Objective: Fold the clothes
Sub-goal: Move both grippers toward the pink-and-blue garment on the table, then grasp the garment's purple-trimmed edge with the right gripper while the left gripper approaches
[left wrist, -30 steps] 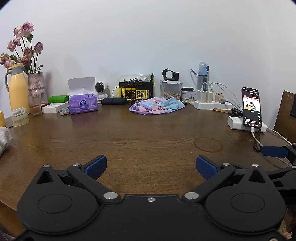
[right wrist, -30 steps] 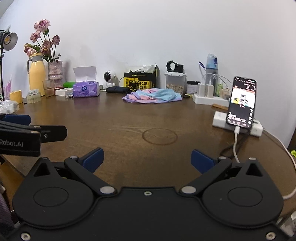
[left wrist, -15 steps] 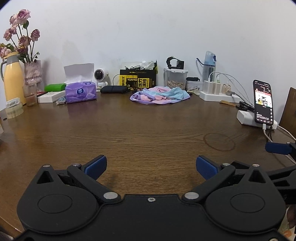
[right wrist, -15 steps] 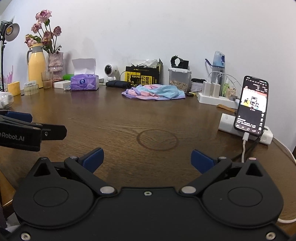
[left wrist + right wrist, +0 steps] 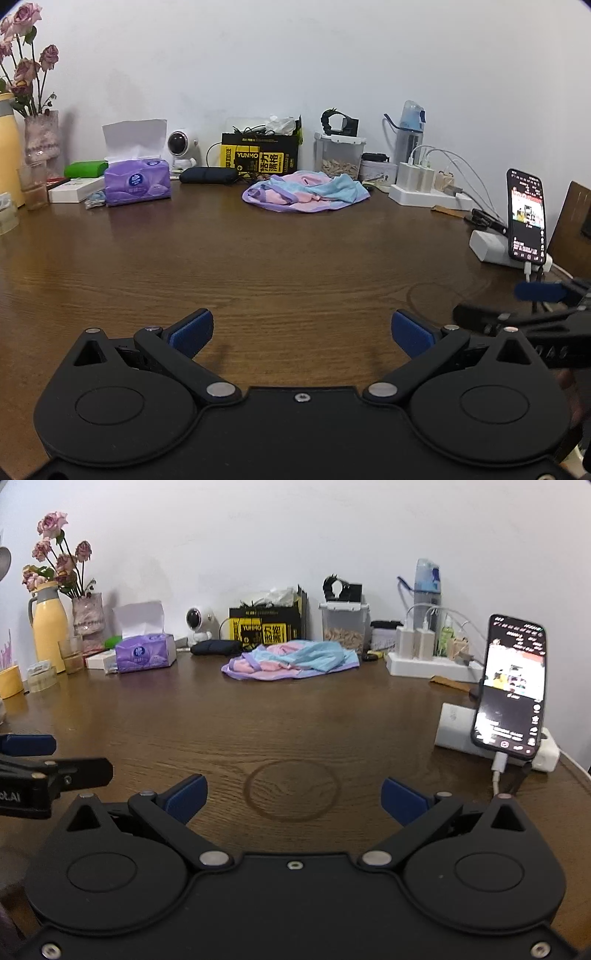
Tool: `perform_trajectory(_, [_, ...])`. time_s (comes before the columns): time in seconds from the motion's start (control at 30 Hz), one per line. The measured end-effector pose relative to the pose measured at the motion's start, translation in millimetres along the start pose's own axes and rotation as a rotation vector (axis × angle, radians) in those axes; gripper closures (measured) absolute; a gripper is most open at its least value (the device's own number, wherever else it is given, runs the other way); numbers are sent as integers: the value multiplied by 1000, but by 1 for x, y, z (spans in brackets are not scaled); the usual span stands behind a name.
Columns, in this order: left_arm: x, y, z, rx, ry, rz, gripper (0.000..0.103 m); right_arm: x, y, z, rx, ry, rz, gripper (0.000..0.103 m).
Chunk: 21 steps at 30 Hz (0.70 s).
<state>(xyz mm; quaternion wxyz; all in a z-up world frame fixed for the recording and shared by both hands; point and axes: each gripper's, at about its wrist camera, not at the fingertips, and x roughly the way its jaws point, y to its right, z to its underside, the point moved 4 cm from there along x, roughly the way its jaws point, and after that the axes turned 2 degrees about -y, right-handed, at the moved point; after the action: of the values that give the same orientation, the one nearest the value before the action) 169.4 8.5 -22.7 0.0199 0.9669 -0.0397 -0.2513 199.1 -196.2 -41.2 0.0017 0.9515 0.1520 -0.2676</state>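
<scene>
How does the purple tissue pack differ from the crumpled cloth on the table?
The purple tissue pack is a firm block, one colour, with a white tissue standing up from its top. The crumpled cloth lies low, rumpled and unfolded, mixing pink, blue and purple. The pack sits further left than the cloth. Both rest on the wooden table near the wall, untouched by either gripper.

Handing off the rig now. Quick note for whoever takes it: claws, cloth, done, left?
Left claw: open, empty, low over the near part of the table.
Right claw: open, empty, beside it, over the ring mark.
Cloth: crumpled pink, blue and purple heap at the far side, in front of the yellow-black box. Neither claw touches it.
Done: nothing folded.
Left: reach across, pull the cloth to open table, spread it, fold. Mind the phone and its cable on the right.
</scene>
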Motion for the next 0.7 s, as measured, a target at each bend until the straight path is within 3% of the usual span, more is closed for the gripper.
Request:
perform_trajectory(0.27, [16, -12, -7, -49, -89, 12, 0, 14, 10, 3, 69, -95, -42, 0])
perform_trajectory(0.6, [35, -18, -25, -69, -41, 35, 0, 19, 14, 4, 79, -91, -56, 0])
perform_trajectory(0.7, [44, -19, -33, -92, -93, 100, 0, 20, 11, -4, 32, -51, -51, 0])
